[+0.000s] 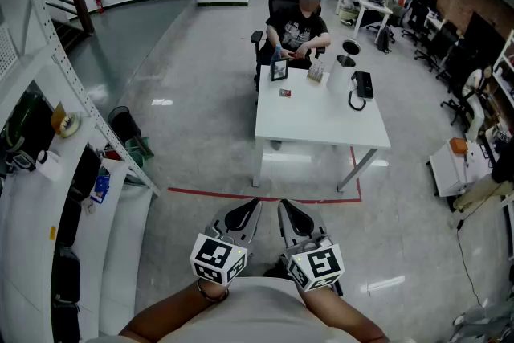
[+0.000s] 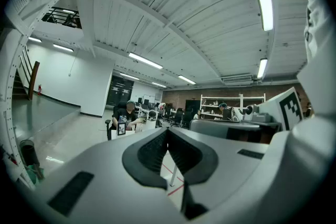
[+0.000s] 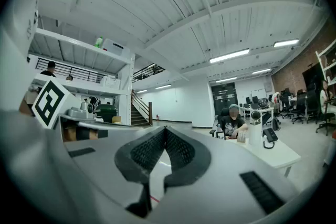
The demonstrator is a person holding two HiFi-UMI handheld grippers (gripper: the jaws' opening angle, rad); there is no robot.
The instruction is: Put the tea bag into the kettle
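A white table (image 1: 321,123) stands a few steps ahead of me. On its far side stands a white kettle (image 1: 339,75) with a dark open top, which the right gripper view shows as a white kettle (image 3: 255,132). A small red tea bag (image 1: 285,92) lies on the tabletop to its left. My left gripper (image 1: 255,208) and right gripper (image 1: 283,208) are held side by side close to my body, level and well short of the table. Both are shut with nothing between the pads, as the left gripper (image 2: 168,130) and right gripper (image 3: 165,129) show in their own views.
A person (image 1: 297,26) sits at the table's far edge, hands over small items. A picture frame (image 1: 279,70), a box (image 1: 315,71) and a black telephone (image 1: 361,84) also sit on the table. Red tape (image 1: 241,194) marks the floor. White shelving (image 1: 56,173) runs along my left; desks and chairs fill the right.
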